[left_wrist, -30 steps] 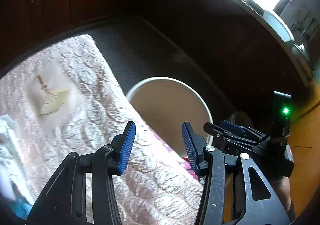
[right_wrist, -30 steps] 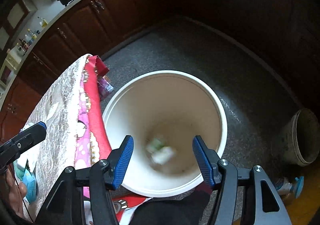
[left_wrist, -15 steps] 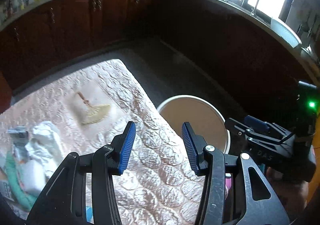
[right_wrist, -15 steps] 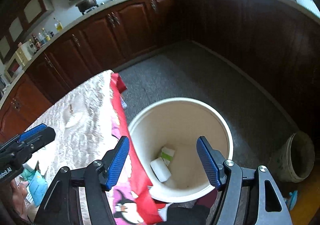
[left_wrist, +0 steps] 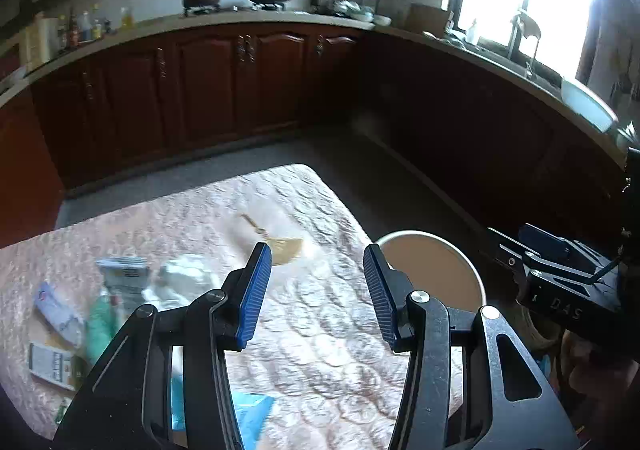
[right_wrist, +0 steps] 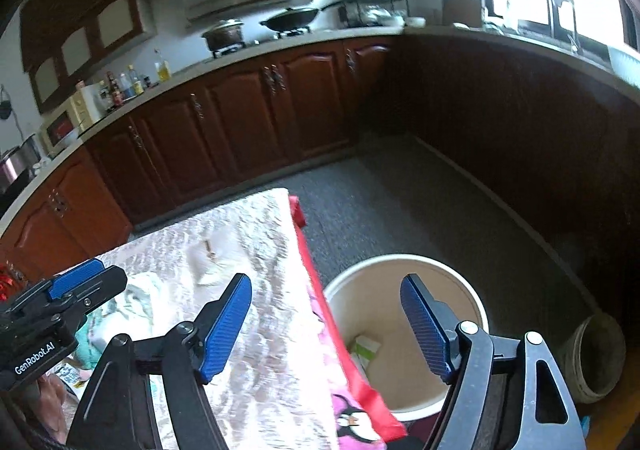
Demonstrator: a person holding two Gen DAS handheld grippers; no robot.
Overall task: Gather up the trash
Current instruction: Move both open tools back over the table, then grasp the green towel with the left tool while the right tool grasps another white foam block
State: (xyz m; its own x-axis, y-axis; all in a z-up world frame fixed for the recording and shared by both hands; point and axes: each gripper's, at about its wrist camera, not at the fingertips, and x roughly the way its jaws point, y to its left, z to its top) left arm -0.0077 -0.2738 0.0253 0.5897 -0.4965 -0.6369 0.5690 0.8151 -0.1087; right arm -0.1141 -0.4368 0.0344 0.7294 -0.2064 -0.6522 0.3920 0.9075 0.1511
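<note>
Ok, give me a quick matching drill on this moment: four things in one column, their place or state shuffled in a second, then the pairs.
Things:
1. round cream trash bucket
2. crumpled white tissue
3. green-and-white carton
4. right gripper

Place or state:
A. lying inside the bucket
B. open, holding nothing
C. on the floor beside the quilted pink table cover
D. on the table cover, among the other litter

Pairs: 1-C, 2-D, 3-A, 4-B
</note>
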